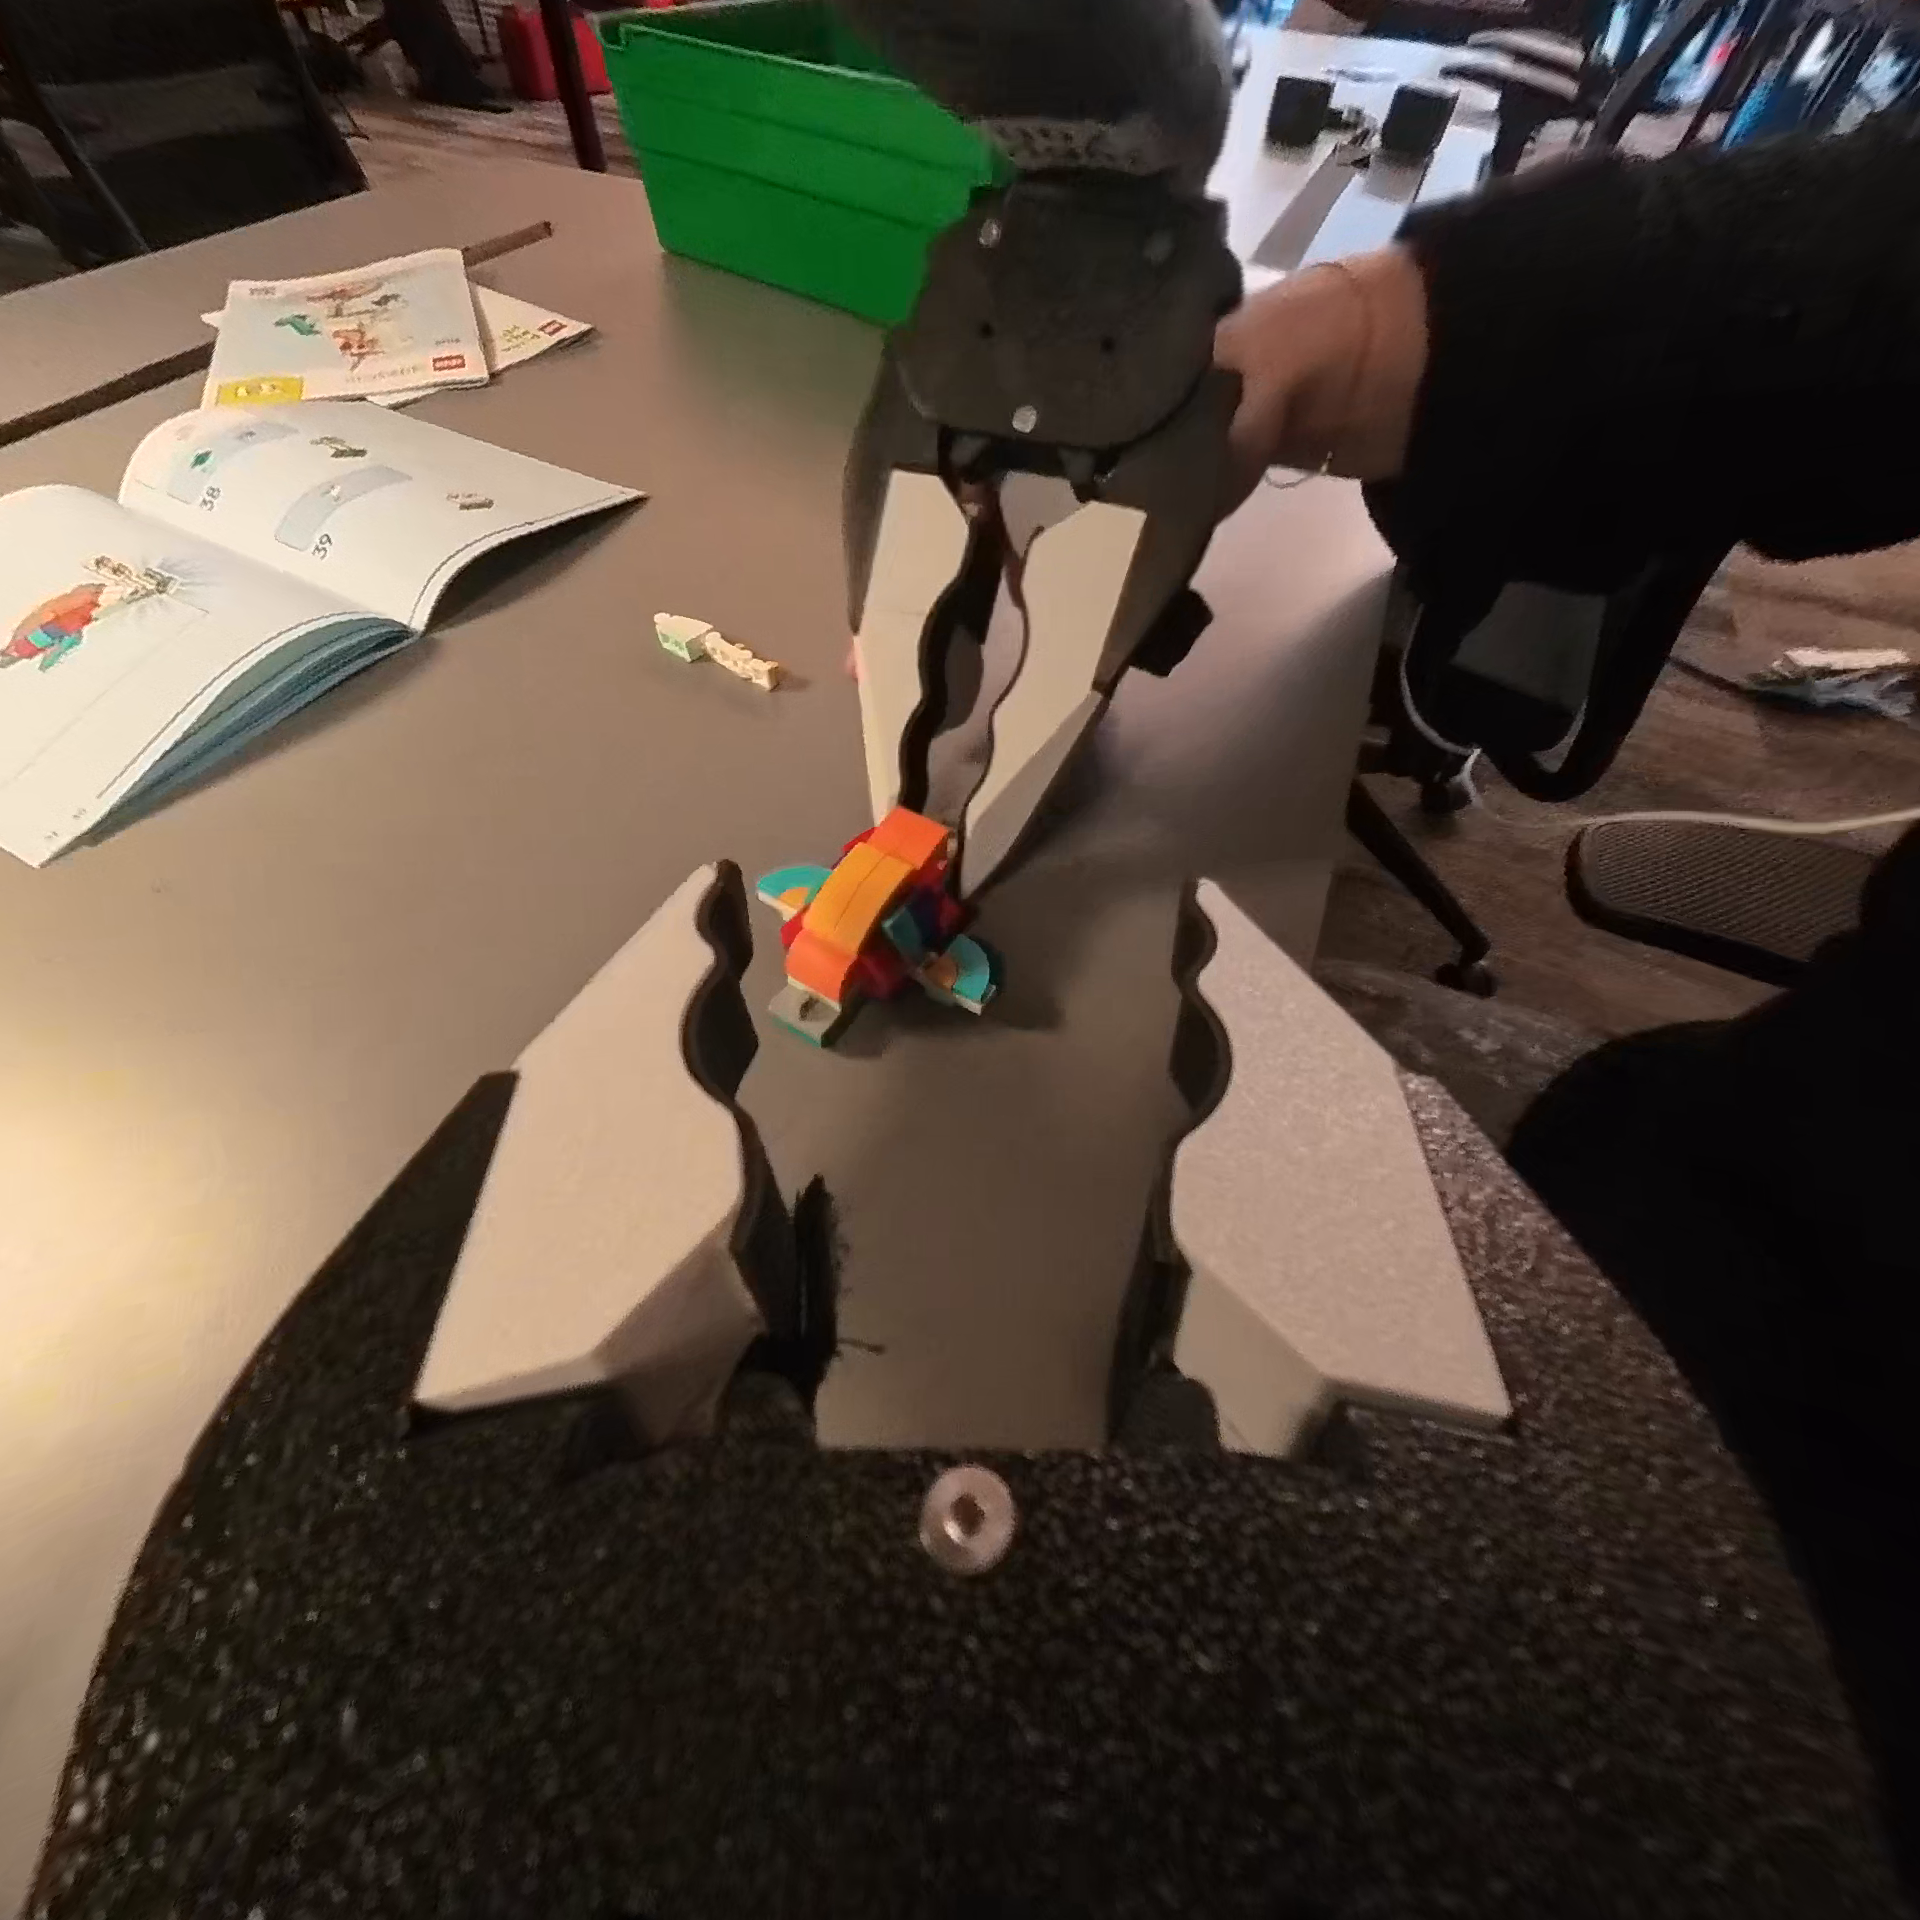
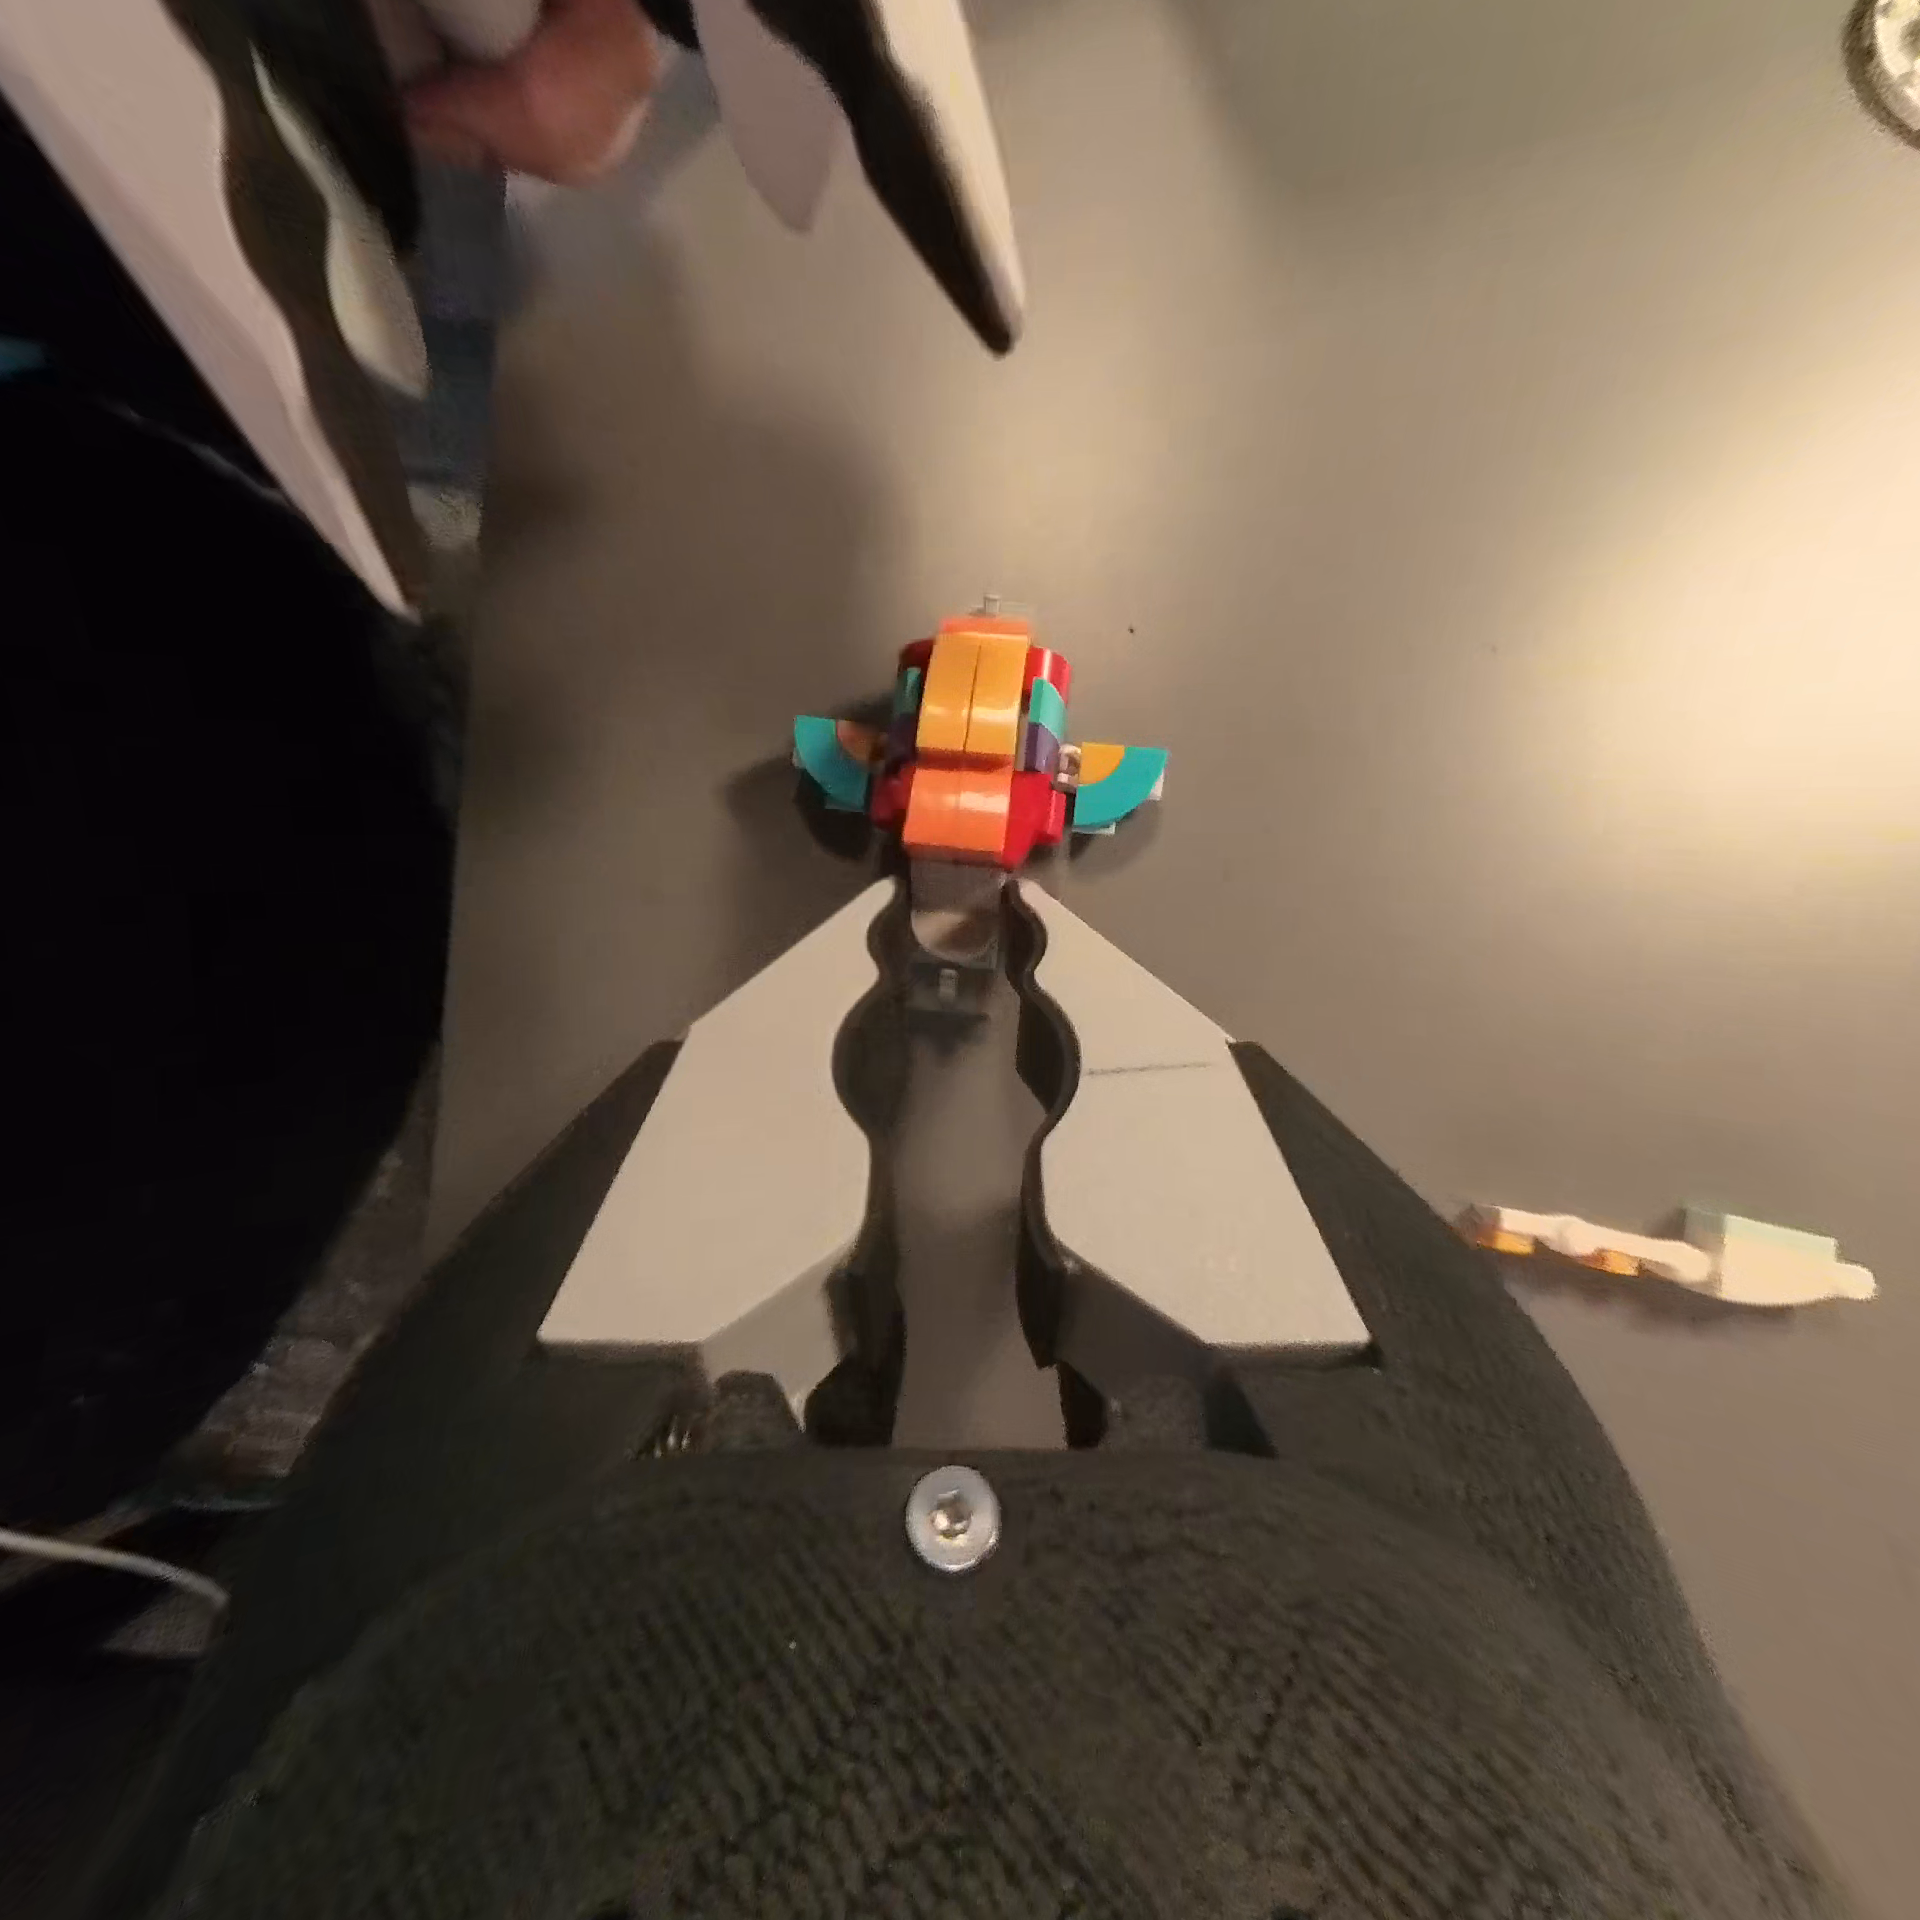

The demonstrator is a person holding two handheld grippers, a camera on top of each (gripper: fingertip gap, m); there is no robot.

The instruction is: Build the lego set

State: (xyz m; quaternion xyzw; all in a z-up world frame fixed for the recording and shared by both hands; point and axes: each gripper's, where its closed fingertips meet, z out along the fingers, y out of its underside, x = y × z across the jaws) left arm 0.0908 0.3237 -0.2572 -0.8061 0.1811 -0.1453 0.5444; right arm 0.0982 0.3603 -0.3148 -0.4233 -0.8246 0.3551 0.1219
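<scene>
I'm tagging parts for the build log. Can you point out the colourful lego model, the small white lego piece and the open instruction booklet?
colourful lego model [image 2: 971, 743]: right wrist view, yellow-orange curved top.
small white lego piece [image 1: 717, 648]: left wrist view, its middle.
open instruction booklet [image 1: 343, 520]: left wrist view, right-hand page.

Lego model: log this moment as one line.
right hand-held gripper: shut on lego model | left hand-held gripper: open, empty | white sub-assembly: loose on table

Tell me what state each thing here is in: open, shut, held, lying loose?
Left tongs: open, holding nothing.
Right tongs: shut on the lego model's grey end.
Lego model: on the table, gripped.
Small white lego assembly: lying loose.
Instruction booklet: lying open.
Closed booklets: stacked flat.
Green bin: upright; contents hidden.
</scene>
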